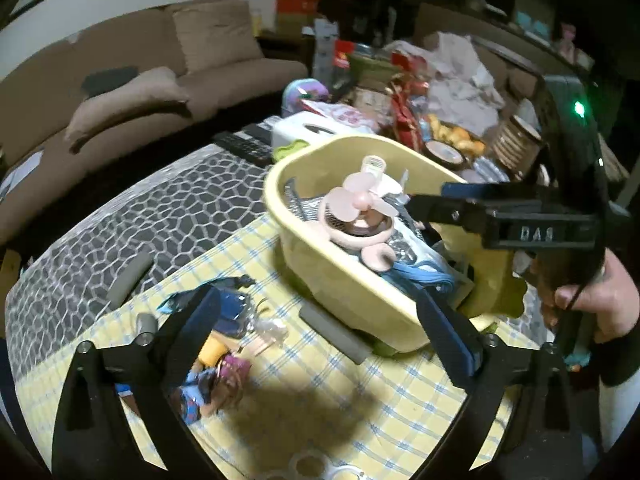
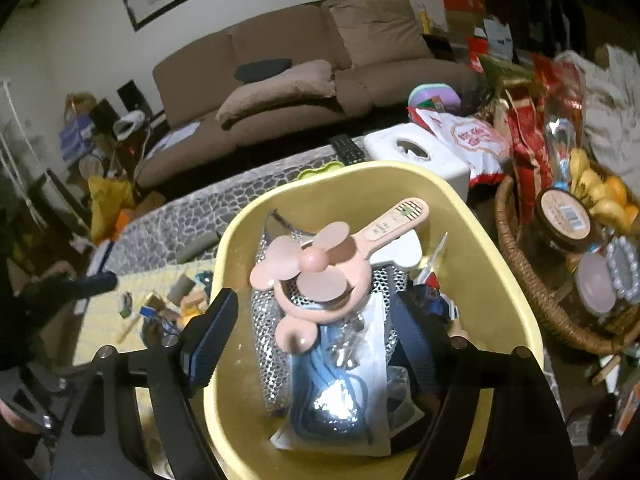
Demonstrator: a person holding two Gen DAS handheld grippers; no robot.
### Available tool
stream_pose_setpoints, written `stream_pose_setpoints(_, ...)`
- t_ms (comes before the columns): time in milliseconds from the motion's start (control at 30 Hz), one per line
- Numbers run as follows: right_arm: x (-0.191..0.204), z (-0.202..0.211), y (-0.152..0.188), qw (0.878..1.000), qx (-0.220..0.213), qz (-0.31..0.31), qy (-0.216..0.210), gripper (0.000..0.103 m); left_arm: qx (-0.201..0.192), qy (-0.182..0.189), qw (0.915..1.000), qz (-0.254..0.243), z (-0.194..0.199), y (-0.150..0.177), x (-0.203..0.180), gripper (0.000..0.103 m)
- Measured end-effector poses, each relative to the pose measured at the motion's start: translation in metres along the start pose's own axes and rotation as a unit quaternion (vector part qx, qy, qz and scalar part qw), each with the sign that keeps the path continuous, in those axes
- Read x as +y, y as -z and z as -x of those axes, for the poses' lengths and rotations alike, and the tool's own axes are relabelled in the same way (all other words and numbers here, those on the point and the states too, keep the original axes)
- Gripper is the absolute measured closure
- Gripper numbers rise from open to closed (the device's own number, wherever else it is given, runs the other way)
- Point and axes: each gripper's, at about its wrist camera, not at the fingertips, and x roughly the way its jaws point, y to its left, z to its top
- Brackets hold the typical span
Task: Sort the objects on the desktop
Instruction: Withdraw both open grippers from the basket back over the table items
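A yellow plastic basin (image 1: 320, 264) (image 2: 492, 248) holds a pink hand fan (image 1: 360, 208) (image 2: 320, 268), a silver mesh pouch (image 2: 276, 360) and a blue cord in a clear bag (image 2: 336, 392). My left gripper (image 1: 324, 340) is open and empty above the checked cloth, near the basin's front wall. My right gripper (image 2: 316, 344) hangs open over the basin, one finger (image 2: 216, 328) outside the rim, one inside; in the left wrist view it reaches in from the right (image 1: 452, 204). Small toys and packets (image 1: 224, 360) lie on the cloth by my left finger.
A white tissue box (image 2: 416, 156), remote controls (image 1: 248, 144), snack bags (image 2: 528, 128) and a wicker basket with fruit and jars (image 2: 532, 280) crowd the table's far side. Grey bars (image 1: 332, 332) (image 1: 128, 276) lie on the cloth. A brown sofa (image 2: 304, 80) stands behind.
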Motion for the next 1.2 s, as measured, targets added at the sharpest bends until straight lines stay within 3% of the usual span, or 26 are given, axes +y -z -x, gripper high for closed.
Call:
stream_pose_setpoints(167,0.017,0.007,0.005,1.0,-0.005,0.013,0.001,0.017,-0.016,-0.012,0.9987,0.046,0.018,0.01,0.009,0.0)
stream_pose_setpoints(333,0.039,0.01,0.013,0.999,-0.006,0.034,-0.01,0.002,-0.025,-0.018,0.9964,0.079,0.039,0.024,0.015,0.0)
stream_pose_setpoints(800,0.094,0.015,0.046,0.997,-0.005,0.078,-0.026,0.001,-0.03,-0.072,0.9868,0.142,0.086,0.087,0.037,0.0)
stream_pose_setpoints(1200,0.135,0.009,0.079,0.991,0.008,0.113,-0.071,0.001,-0.017,-0.123,0.9746,0.186,0.109,0.15,0.062,0.0)
